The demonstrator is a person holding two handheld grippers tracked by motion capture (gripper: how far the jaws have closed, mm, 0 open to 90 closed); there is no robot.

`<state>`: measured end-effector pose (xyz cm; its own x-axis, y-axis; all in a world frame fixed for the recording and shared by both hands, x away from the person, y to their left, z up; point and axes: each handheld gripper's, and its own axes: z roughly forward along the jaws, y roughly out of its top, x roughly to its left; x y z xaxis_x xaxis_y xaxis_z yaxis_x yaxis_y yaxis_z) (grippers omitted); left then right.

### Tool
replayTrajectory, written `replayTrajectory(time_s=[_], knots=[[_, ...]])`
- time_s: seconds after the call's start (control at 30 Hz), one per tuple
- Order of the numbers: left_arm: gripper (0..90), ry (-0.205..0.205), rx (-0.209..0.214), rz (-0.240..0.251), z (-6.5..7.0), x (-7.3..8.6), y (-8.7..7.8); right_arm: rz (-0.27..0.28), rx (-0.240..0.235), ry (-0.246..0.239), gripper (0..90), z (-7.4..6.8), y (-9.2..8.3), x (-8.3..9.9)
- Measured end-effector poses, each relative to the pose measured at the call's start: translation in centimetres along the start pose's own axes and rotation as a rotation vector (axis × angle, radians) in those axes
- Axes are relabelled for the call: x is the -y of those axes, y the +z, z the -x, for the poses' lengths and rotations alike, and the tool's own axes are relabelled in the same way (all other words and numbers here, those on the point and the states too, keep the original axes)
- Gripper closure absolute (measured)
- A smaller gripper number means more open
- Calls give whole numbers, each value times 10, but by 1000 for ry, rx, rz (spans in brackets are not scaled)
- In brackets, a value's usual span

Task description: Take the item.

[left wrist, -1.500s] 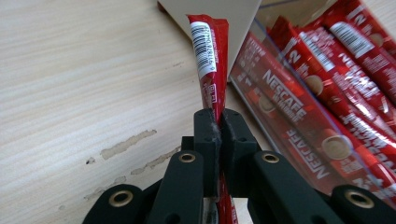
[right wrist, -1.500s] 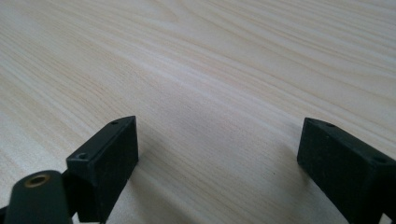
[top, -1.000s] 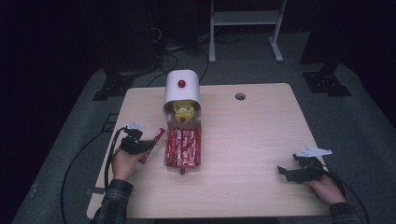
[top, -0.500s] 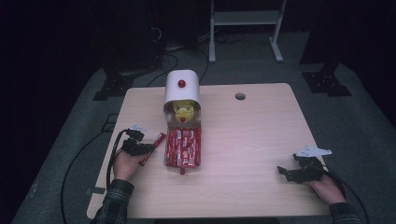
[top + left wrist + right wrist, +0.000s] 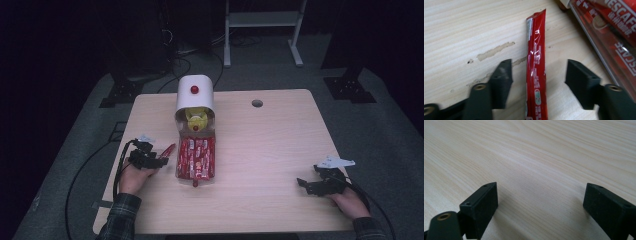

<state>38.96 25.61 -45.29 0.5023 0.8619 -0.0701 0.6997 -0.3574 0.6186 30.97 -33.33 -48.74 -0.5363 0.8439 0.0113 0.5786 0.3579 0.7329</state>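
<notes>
You had just opened your left tool (image 5: 536, 77) around a red coffee stick (image 5: 536, 67) lying free on the counter (image 5: 270, 145), beside the tray (image 5: 196, 159); next, back away.

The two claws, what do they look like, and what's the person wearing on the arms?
Both are black two-jaw tools with blocky, flat-faced jaws. The left claw has brass-coloured screw inserts near its jaws and a black cable looping behind the hand. The right claw carries a pale three-cornered plate on top and trails a black cable. The sleeves are dark plaid.
</notes>
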Motion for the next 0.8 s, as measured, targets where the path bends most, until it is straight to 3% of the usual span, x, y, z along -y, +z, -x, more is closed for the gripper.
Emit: replayTrajectory(time_s=[0.13,0.27,0.47,0.8], knots=[[233,15,-10,23,4,4,-5,-1,0,0,114,0,0,0],[129,33,-9,14,8,10,-9,0,0,1,114,0,0,0],[32,57,-30,19,16,22,-16,0,-1,-1,114,0,0,0],[0,65,-64,17,22,46,-29,0,-1,-1,114,0,0,0]])
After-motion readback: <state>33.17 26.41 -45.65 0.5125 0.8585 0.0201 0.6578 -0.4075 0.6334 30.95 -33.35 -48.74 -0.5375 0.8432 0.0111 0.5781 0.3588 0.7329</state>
